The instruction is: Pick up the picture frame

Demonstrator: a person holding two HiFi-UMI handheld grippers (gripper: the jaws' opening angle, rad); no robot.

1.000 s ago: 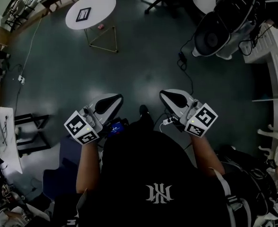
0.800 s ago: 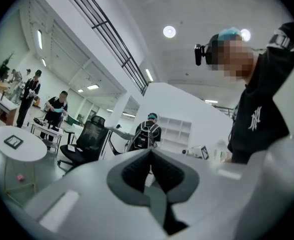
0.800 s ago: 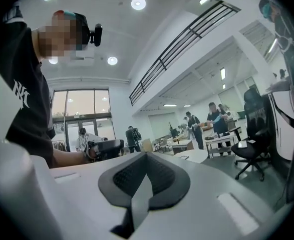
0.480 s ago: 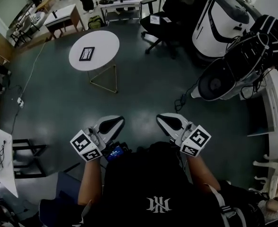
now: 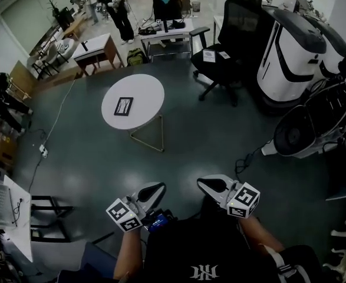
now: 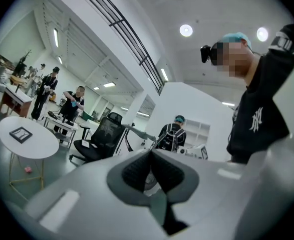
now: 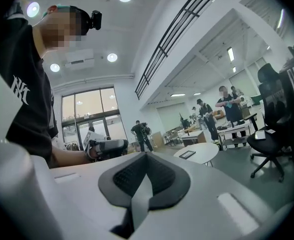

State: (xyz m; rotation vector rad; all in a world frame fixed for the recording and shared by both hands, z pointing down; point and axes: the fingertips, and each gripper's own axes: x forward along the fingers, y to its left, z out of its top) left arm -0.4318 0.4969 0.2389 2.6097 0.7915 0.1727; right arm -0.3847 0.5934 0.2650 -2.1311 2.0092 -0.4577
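Note:
A small black picture frame [image 5: 124, 106] lies flat on a round white table [image 5: 146, 90] with thin metal legs, well ahead of me across the dark floor. My left gripper [image 5: 158, 188] and right gripper [image 5: 204, 183] are held level side by side in front of my body, both shut with nothing between the jaws. In the left gripper view the frame [image 6: 20, 134] sits on the table [image 6: 39, 145] at far left, beyond the left gripper [image 6: 150, 155]. In the right gripper view the frame [image 7: 187, 154] shows at right of the right gripper [image 7: 145, 157].
A black office chair [image 5: 227, 43] and a large white machine [image 5: 290, 52] stand right of the table. A round fan [image 5: 299, 139] and a floor cable [image 5: 243, 159] lie at right. Several people stand by desks [image 5: 161, 31] at the back. A white desk [image 5: 10, 217] is at left.
The table with the frame has slid from the picture's top edge down toward its middle as I walk toward it. Both grippers came forward with me and stay shut.

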